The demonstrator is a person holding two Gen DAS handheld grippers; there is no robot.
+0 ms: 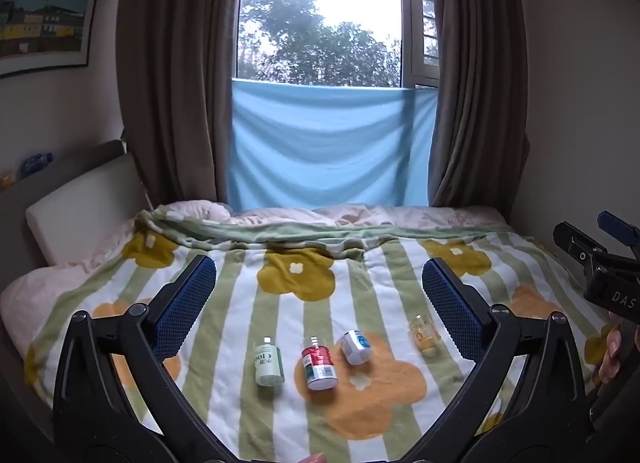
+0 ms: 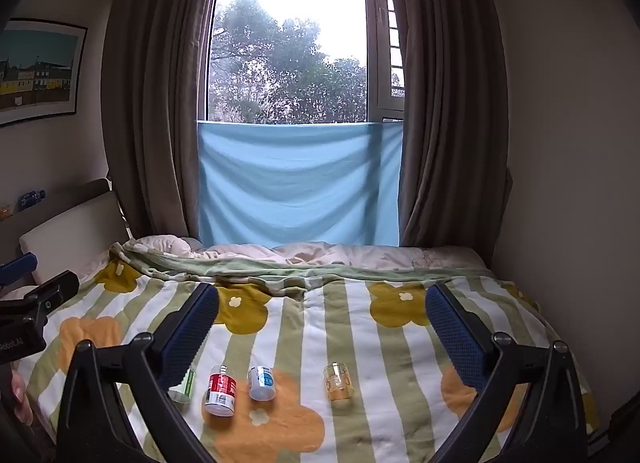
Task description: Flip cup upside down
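Observation:
A small clear glass cup (image 1: 423, 333) with a yellowish print stands on the flowered blanket, also in the right wrist view (image 2: 338, 381). Left of it stand three small cups or bottles: a blue-and-white one (image 1: 356, 347) (image 2: 261, 383), a red one (image 1: 319, 362) (image 2: 220, 391) and a green-and-white one (image 1: 268, 361) (image 2: 183, 387), the last partly hidden by a finger in the right wrist view. My left gripper (image 1: 319, 287) is open and empty, above and short of the row. My right gripper (image 2: 322, 317) is open and empty, also short of the row.
The blanket (image 1: 304, 303) covers a bed with a rumpled duvet (image 1: 280, 215) at the far end. A headboard and pillow (image 1: 80, 211) are on the left, a wall on the right. Curtains and a blue cloth (image 1: 328, 147) hang at the window.

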